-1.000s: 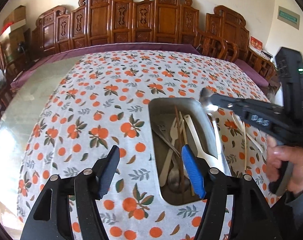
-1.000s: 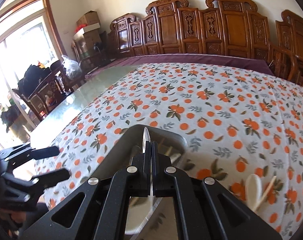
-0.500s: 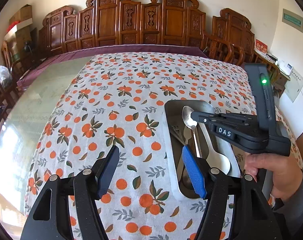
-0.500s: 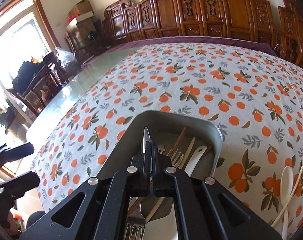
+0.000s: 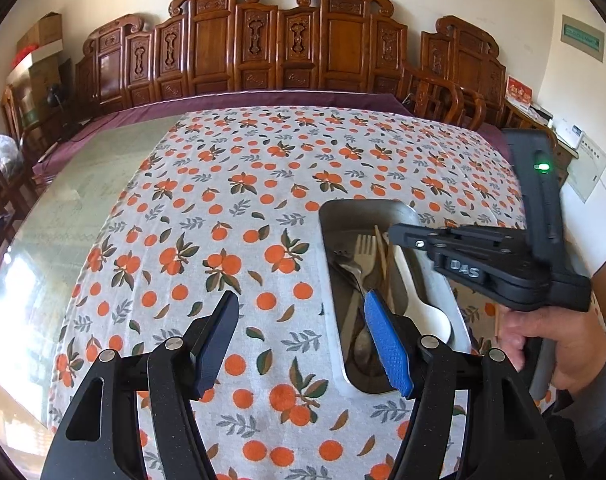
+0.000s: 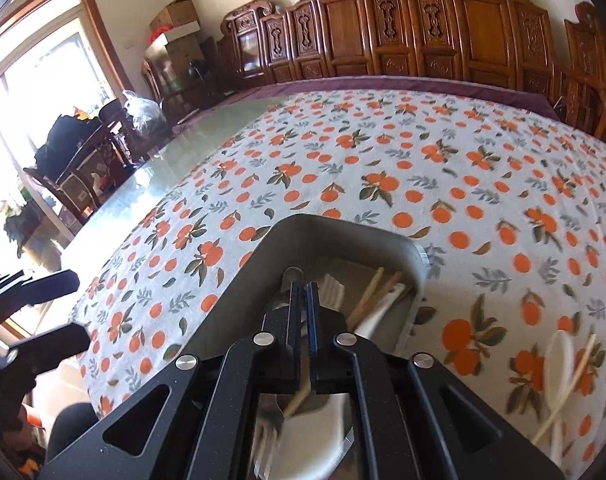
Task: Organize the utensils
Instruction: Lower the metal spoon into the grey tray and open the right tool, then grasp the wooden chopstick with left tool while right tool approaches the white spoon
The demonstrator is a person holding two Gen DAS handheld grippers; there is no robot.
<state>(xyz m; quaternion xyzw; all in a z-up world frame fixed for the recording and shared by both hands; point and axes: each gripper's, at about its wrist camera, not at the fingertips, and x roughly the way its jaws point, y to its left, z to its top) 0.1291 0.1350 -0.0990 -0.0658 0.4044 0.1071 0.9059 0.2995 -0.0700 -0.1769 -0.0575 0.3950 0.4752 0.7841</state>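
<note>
Your tablecloth [image 5: 231,208] is white with orange fruit and green-grey leaves. Tray [image 5: 335,220] is silver-grey; in it a white spoon [image 5: 419,304] and a cream fork [image 5: 365,246]. Left claw [image 5: 303,340]: black, 1 blue textured pad [image 5: 387,344]. Right claw [image 6: 301,292]: black.
</note>
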